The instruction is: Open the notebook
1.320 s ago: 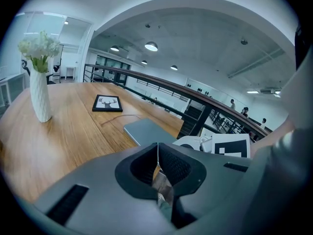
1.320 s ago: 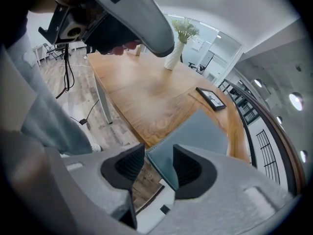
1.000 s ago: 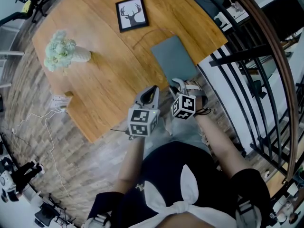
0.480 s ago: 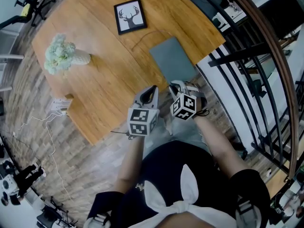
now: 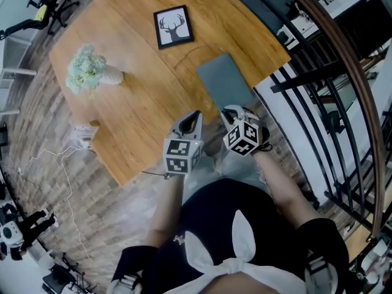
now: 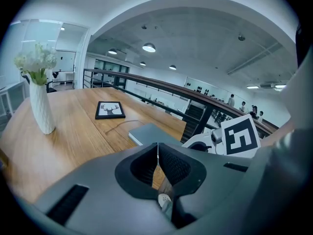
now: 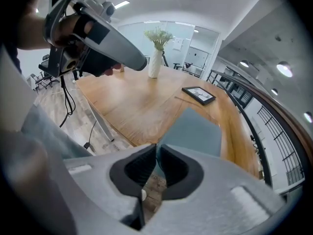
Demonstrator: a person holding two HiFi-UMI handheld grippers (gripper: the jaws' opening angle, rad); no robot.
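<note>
**Gripping the cover's near edge**

Clamping the right gripper [image 7: 157, 150] on the near end of the flat grey-blue notebook [image 5: 225, 81], the jaws having just been closing, with a thin sliver of cover seemingly pinched between the pads. Holding the left gripper [image 6: 157, 148] clenched on nothing, just beside the right one, over the desk's near edge.

Judging the opening as barely begun, with the head view showing a flat, closed cover. Next, probably calling for a slow swing of the pinched cover up and over its spine, and risking a slip from so thin a bite.

Lying near the right corner of the light wooden desk [image 5: 141, 112], well apart from a black-framed deer picture [image 5: 173, 26] at the far edge and a white vase of pale flowers [image 5: 92, 72] toward the left corner. Standing on grey-brown plank flooring [image 5: 55, 182], with a black metal railing [image 5: 318, 72] running along the right.
</note>
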